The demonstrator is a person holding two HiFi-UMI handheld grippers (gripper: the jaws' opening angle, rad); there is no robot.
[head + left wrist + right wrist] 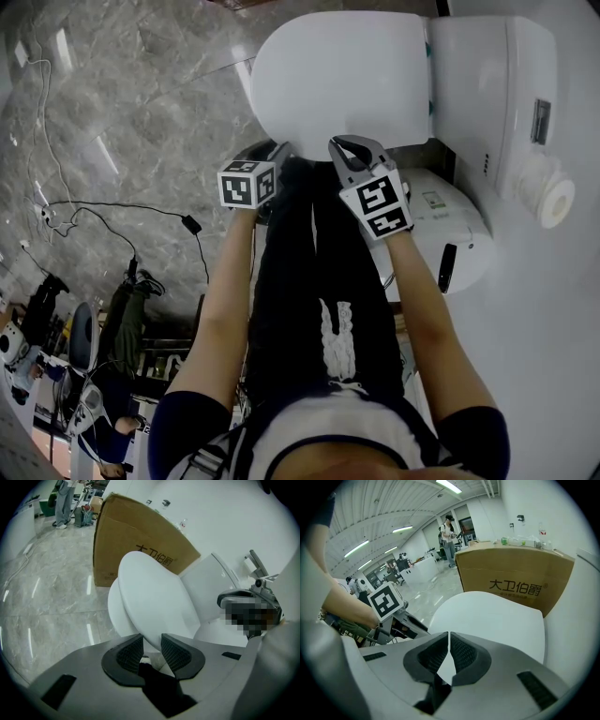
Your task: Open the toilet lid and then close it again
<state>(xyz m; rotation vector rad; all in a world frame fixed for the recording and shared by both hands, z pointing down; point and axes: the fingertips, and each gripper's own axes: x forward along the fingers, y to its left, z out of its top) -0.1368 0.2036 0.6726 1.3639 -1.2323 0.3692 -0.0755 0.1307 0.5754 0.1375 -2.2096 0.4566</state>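
The toilet lid (154, 597) blocks the way straight ahead of the left tool (152, 645), and its front edge sits in the gap between the parted jaws. To that tool's left the marble floor (51, 597) lies bare. Beyond the lid stands a cardboard box (140, 541). The right tool (449, 644), jaws together, also faces the lid. On its right the tank (487, 84) and a rounded white container (450, 234) crowd in. The person's legs (319, 281) fill the space between the tools.

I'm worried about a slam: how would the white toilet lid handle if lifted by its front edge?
The toilet lid looks like a rigid moulded shell, so it should lift without flexing. Its glossy rim, between the left gripper's open jaws, is probably slippery. It appears raised off the bowl, so released it could bang.
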